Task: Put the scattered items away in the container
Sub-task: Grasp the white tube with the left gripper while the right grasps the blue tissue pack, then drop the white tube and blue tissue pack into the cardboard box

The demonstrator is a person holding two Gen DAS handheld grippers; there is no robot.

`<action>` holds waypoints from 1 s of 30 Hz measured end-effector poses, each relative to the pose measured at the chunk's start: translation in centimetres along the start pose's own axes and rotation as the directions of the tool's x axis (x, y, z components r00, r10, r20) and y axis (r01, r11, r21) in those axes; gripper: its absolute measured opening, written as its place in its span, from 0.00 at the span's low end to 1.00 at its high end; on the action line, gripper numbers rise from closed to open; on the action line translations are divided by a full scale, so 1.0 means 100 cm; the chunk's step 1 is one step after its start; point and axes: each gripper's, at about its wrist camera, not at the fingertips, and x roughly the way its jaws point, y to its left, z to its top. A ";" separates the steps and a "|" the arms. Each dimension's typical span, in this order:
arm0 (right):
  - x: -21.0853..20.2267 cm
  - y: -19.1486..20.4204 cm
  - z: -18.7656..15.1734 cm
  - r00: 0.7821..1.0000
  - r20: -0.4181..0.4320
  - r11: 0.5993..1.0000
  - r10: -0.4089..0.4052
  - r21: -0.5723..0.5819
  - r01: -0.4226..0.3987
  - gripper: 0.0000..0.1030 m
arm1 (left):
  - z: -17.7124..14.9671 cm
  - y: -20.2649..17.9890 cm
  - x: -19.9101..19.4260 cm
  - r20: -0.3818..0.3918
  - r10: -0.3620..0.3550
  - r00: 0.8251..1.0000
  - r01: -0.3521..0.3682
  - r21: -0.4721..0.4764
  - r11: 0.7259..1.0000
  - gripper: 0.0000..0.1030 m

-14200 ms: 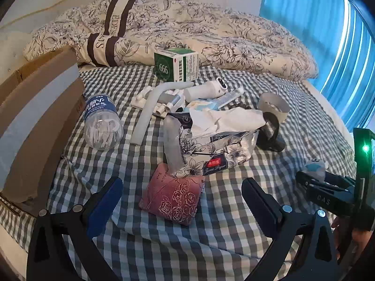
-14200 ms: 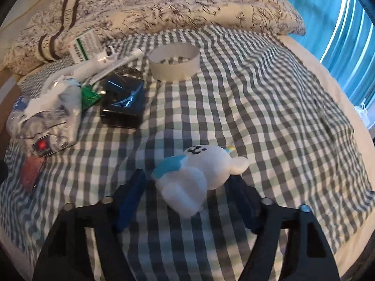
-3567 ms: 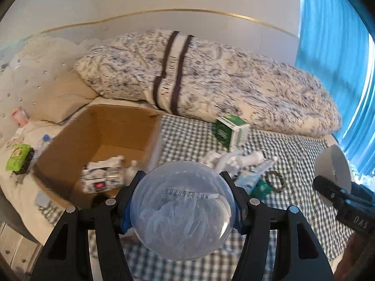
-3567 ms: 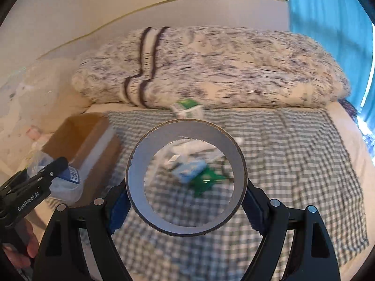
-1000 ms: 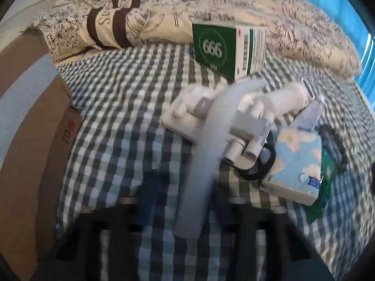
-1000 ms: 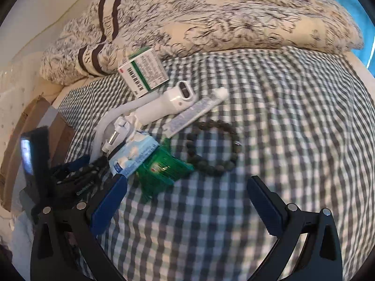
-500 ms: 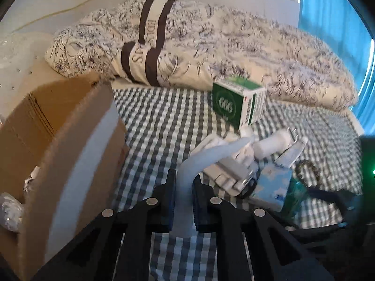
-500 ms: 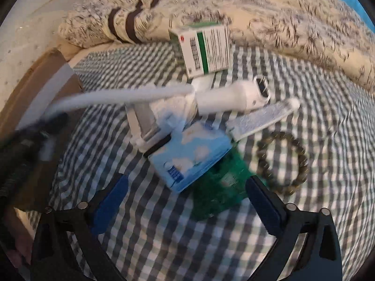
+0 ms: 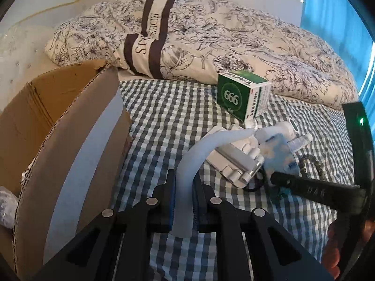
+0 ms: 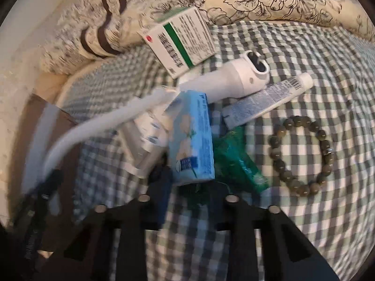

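Two grips are under way at once, so the arms need separate, unhurried paths. At lower centre of the left wrist view, the left gripper (image 9: pixel 183 207) is clenched on the pale curved tube (image 9: pixel 199 154), whose far end lies among the pile at centre right; lifting it straight up first should free it without dragging the white bracket (image 9: pixel 236 161) along, before swinging to the cardboard box (image 9: pixel 70 126) at the left edge. At bottom centre of the right wrist view, the right gripper (image 10: pixel 192 201) has closed onto the blue tissue pack (image 10: pixel 192 140), maybe pinching the green wrapper (image 10: pixel 236 161) too; that is blurred.
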 end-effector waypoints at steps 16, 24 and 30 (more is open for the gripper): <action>-0.086 0.010 -0.026 0.990 0.131 0.998 0.060 -0.015 -0.058 0.17 | 0.009 -0.002 -0.045 0.054 -0.031 0.998 0.031 -0.004 1.000 0.12; -0.150 0.028 -0.045 0.973 0.206 0.994 0.100 -0.067 -0.088 0.17 | 0.029 -0.008 -0.125 0.191 -0.038 0.981 0.036 0.016 0.999 0.12; -0.191 0.067 -0.057 0.958 0.243 0.981 0.150 -0.156 -0.114 0.17 | 0.051 0.014 -0.191 0.305 -0.018 0.952 0.026 -0.021 0.999 0.12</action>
